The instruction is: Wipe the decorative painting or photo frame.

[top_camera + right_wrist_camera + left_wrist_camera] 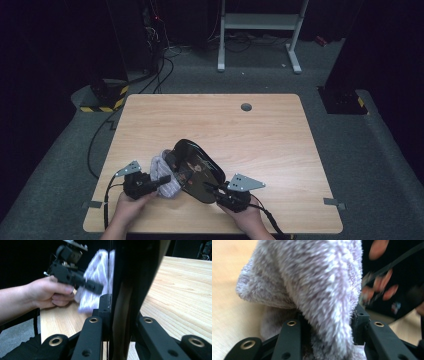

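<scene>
Near the front edge of the light wooden table (280,150), the left gripper (162,180) pinches a fluffy pale-lilac cloth (162,167) (blurred up close), while the right gripper (212,189) clamps the rim of a glossy black oval tray (197,165). Bare tabletop spreads beyond; farther off, grey carpet and a white metal frame (260,22).

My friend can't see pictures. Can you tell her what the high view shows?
A person at a wooden table holds a shiny black tray tilted up in the right gripper. The left gripper presses a fluffy grey cloth against it.
</scene>
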Tool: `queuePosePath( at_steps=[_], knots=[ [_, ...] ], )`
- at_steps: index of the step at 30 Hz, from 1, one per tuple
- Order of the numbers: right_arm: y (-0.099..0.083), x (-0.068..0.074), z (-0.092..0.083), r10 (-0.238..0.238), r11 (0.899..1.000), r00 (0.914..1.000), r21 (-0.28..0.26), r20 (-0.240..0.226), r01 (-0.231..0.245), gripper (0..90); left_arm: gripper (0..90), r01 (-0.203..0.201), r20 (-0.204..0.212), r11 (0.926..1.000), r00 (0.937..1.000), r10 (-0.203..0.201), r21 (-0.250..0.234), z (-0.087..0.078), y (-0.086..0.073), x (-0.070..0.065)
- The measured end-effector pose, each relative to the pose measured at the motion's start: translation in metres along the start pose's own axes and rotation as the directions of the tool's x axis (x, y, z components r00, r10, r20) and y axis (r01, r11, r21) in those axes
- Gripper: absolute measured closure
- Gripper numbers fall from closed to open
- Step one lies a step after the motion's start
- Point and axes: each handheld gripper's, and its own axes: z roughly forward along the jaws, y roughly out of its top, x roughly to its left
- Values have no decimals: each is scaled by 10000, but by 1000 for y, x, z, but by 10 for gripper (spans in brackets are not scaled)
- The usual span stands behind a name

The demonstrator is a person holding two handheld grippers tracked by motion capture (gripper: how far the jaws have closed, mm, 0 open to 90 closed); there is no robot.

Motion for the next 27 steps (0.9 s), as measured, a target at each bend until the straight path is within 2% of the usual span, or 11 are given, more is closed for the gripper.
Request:
queuePosePath(
  at_steps=[2, 5, 9, 11, 13, 15, 18, 20, 23, 27],
  knots=[
    [0, 2, 0, -89, 10000, 9999, 9, 47, 89, 806, 625, -52, -94, 9982, 9999, 47, -598, -6, 9, -2],
    [0, 4, 0, -227, 9997, 9997, 14, 121, 227, 806, 626, -237, -204, 9931, 9996, 215, -1147, -11, 23, -8],
    [0, 5, 0, -172, 9998, 9997, 32, 161, 171, 805, 626, -661, -187, 9871, 9978, 641, -1457, -15, 44, -15],
    [0, 4, 0, -145, 9999, 9997, 31, 172, 144, 805, 627, -695, 21, 9829, 9975, 709, -1706, -18, 56, -19],
    [0, 5, 0, -216, 9998, 9996, 29, 161, 215, 805, 629, -745, 321, 9752, 9960, 829, -2083, -21, 68, -25],
    [0, 6, 1, -302, 9995, 9994, 33, 170, 302, 805, 632, -949, 534, 9714, 9926, 1090, -2175, -20, 78, -35],
    [0, 7, 1, -358, 9994, 9992, 45, 177, 357, 805, 636, -1436, 316, 9656, 9876, 1539, -2170, -17, 82, -47],
    [0, 6, 1, -246, 9997, 9995, 64, 197, 245, 805, 641, -1447, 143, 9670, 9884, 1510, -2098, -15, 78, -46],
    [0, 7, 1, -222, 9997, 9995, 69, 243, 221, 803, 645, -1481, -416, 9733, 9889, 1429, -1754, -13, 66, -38],
    [0, 5, 1, -170, 9998, 9996, 63, 246, 169, 802, 648, -1207, -792, 9865, 9905, 1123, -1105, -11, 44, -24]
  ],
)
